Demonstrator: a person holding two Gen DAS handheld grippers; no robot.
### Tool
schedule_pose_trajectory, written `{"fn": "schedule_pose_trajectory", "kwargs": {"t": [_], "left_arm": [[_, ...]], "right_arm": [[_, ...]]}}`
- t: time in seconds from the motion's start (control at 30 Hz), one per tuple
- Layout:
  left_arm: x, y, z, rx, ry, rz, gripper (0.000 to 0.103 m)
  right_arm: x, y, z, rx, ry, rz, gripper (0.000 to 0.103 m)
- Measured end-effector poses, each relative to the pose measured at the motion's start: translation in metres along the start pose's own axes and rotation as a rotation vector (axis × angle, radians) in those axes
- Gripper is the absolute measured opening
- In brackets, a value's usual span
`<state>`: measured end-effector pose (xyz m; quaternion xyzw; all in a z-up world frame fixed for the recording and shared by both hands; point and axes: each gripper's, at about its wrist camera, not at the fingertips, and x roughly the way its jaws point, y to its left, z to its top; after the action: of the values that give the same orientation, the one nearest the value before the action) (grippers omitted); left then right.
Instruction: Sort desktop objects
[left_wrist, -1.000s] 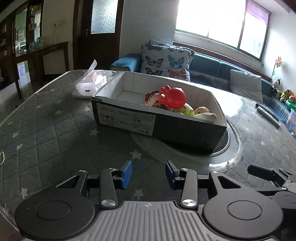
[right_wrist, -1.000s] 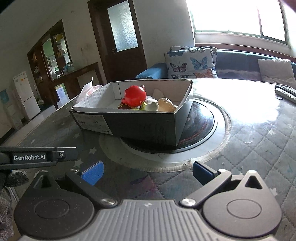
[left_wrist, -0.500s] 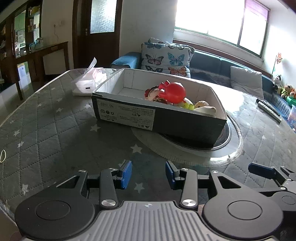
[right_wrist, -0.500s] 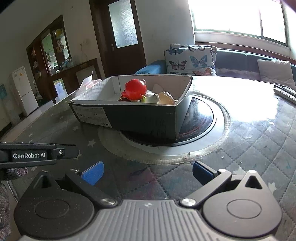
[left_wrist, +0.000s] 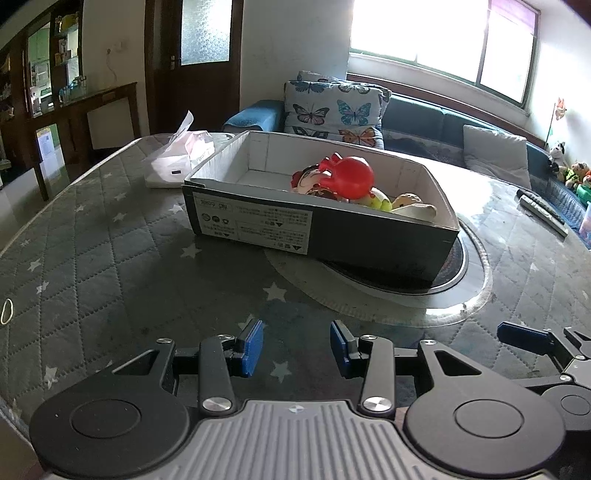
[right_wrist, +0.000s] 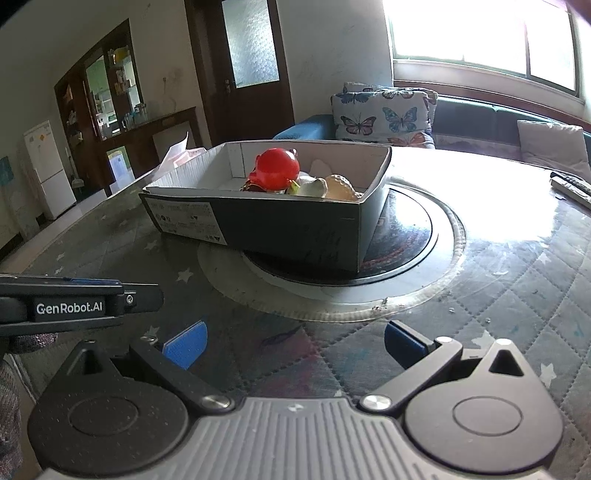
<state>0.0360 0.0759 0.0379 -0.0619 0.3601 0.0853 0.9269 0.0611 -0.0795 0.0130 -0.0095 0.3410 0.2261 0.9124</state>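
Observation:
A black cardboard box (left_wrist: 317, 236) (right_wrist: 288, 229) with a white inside stands on the table's round glass turntable (left_wrist: 465, 295) (right_wrist: 436, 258). In it lie a red round toy (left_wrist: 349, 177) (right_wrist: 277, 170) and several smaller toys, pale and yellow-green (left_wrist: 406, 208) (right_wrist: 325, 186). My left gripper (left_wrist: 295, 345) is open and holds nothing, low over the table in front of the box. Wide open and also with nothing in it, my right gripper (right_wrist: 293, 341) sits to the right of the left one. Its blue fingertip (left_wrist: 521, 336) shows in the left wrist view.
A white tissue pack (left_wrist: 181, 158) lies behind the box at the left. Remote controls (left_wrist: 543, 214) (right_wrist: 570, 186) lie at the table's far right. A rubber band (left_wrist: 7, 312) rests near the left edge. A sofa with butterfly cushions (left_wrist: 336, 110) stands beyond the table.
Both grippers have drawn back a little and sunk lower over the table, so the box looks slightly farther. Jaw openings are unchanged.

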Motion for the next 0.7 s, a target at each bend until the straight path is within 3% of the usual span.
{"fn": "schedule_pose_trajectory", "kwargs": {"t": [0.7], "left_arm": [[0.014, -0.002, 0.010, 0.020, 0.004, 0.014, 0.042]], "right_arm": [[0.018, -0.003, 0.008, 0.011, 0.044, -0.004, 0.103]]}}
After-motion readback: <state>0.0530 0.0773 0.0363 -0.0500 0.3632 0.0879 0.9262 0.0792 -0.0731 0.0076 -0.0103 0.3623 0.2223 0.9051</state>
